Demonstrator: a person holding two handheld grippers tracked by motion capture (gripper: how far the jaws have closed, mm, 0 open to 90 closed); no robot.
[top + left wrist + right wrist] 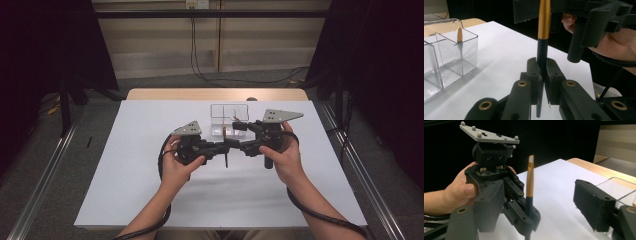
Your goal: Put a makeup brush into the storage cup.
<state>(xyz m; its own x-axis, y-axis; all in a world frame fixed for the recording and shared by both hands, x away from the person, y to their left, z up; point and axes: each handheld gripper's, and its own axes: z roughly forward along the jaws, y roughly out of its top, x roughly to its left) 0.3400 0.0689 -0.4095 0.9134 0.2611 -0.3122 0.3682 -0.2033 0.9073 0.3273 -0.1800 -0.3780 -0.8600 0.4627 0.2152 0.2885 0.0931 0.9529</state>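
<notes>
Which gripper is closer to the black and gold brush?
Left. The left gripper is shut on the brush, holding it upright by its black handle. The right gripper faces it with open jaws standing apart on either side, not touching.

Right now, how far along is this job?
Done: one gold-tipped piece stands in the clear box. In hand: the left gripper is shut on an upright brush; the right gripper has its jaws open near it. Left: the brush is not yet in the box.

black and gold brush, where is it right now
The black and gold brush stands upright, clamped in the left tool, above the white table near its middle, just in front of the clear organizer box, facing the right tool.
</notes>
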